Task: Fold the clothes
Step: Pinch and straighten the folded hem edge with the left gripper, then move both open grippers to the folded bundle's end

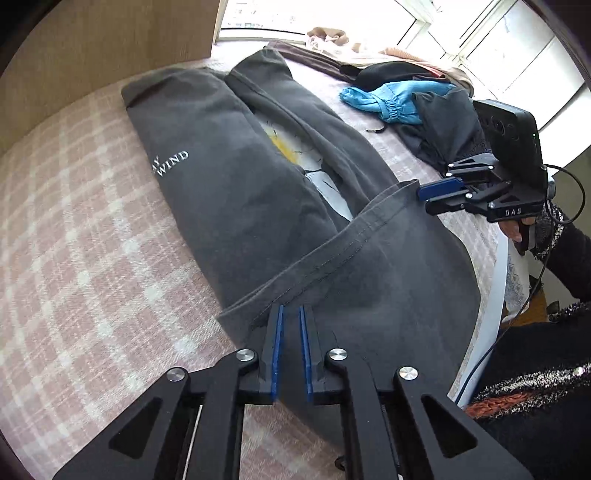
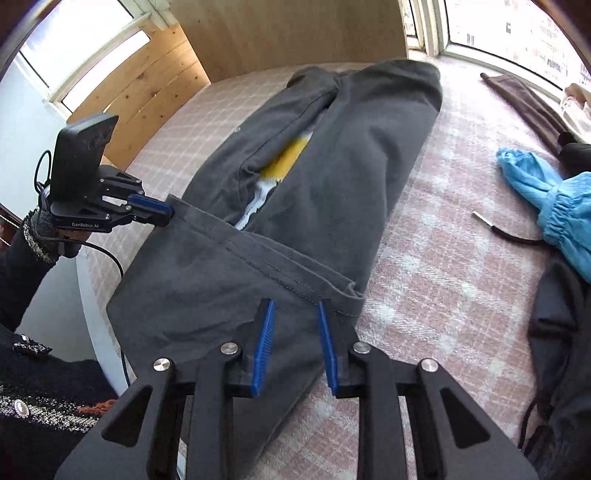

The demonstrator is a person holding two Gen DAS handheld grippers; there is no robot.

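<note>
A dark grey T-shirt (image 1: 229, 177) (image 2: 351, 166) lies lengthwise on the pink plaid bed (image 1: 74, 240) (image 2: 424, 280). Both its sides are folded inward, and a yellow and white print shows in the slit between them. Its bottom hem (image 1: 332, 251) (image 2: 280, 266) is folded up over the body. My left gripper (image 1: 291, 312) (image 2: 168, 212) is shut on the hem's left corner. At the hem's right corner, my right gripper (image 2: 295, 306) (image 1: 421, 197) stands open, with grey cloth lying between its blue pads.
A blue garment (image 1: 388, 99) (image 2: 561, 206) and dark clothes (image 1: 443, 125) (image 2: 561, 332) are heaped to the right. A cord with a metal tip (image 2: 484, 219) lies beside them. A wooden headboard (image 1: 92, 48) (image 2: 295, 33) stands at the far end. The bed's white edge (image 1: 495, 295) and a person's dark sleeve (image 1: 554, 258) are nearest me.
</note>
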